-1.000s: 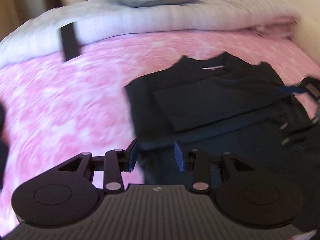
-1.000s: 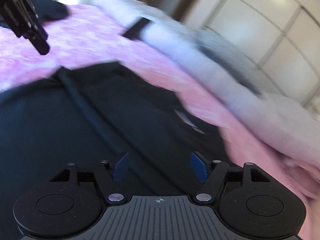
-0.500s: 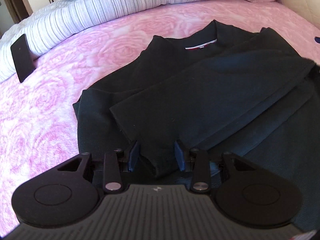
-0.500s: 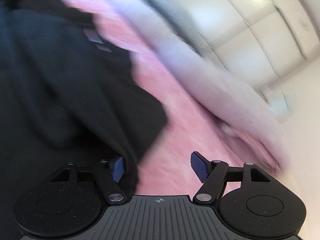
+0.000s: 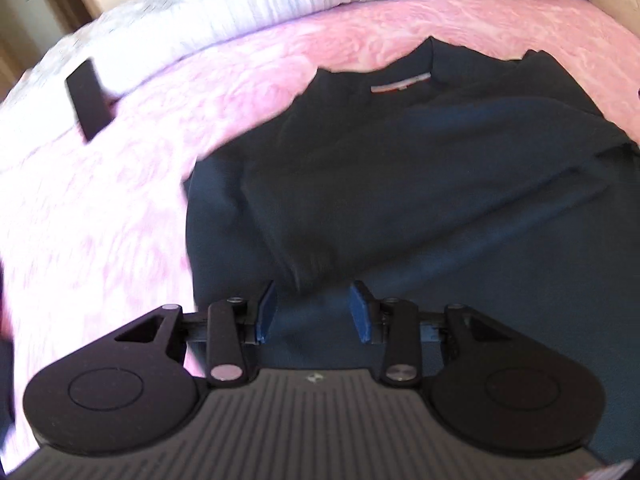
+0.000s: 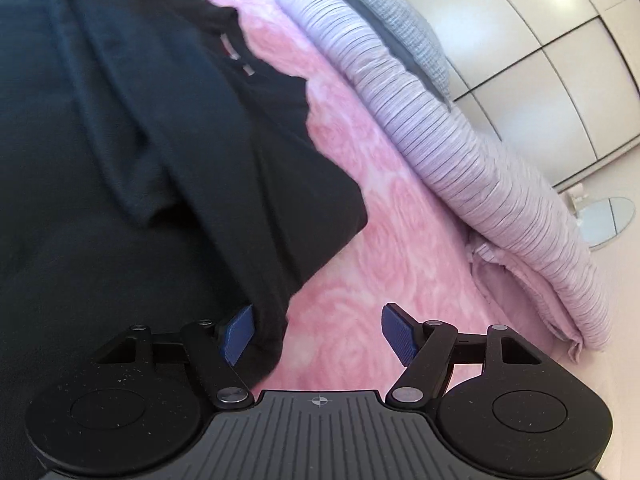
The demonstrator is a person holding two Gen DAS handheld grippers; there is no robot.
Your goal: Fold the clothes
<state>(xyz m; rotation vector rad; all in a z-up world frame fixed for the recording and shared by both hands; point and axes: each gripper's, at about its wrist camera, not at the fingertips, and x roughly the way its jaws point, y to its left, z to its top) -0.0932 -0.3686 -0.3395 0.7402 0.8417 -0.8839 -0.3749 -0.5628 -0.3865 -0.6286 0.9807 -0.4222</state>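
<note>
A dark navy sweater [image 5: 400, 200] lies flat on the pink bedspread [image 5: 120, 200], collar and label [image 5: 400, 83] at the far end, a sleeve folded across its body. My left gripper [image 5: 313, 312] hovers over the near part of the sweater, just behind the folded sleeve's end. It is open, with only the cloth lying below the gap. In the right wrist view the sweater [image 6: 120, 160] fills the left side. My right gripper [image 6: 320, 336] is open wide astride the sweater's side edge. The cloth lies against the left pad [image 6: 240, 336], and the right pad is over bare bedspread [image 6: 380, 240].
A striped duvet [image 5: 300, 4] and a grey pillow [image 6: 400, 36] lie along the head of the bed. A flat black object [image 5: 88, 100] rests on the bedspread left of the sweater. White wardrobe doors [image 6: 540, 40] stand beyond the bed.
The left gripper has moved in over the sweater toward the folded sleeve's end. The right gripper has swung from above the sweater's body to its side edge. Neither gripper's opening has changed.
</note>
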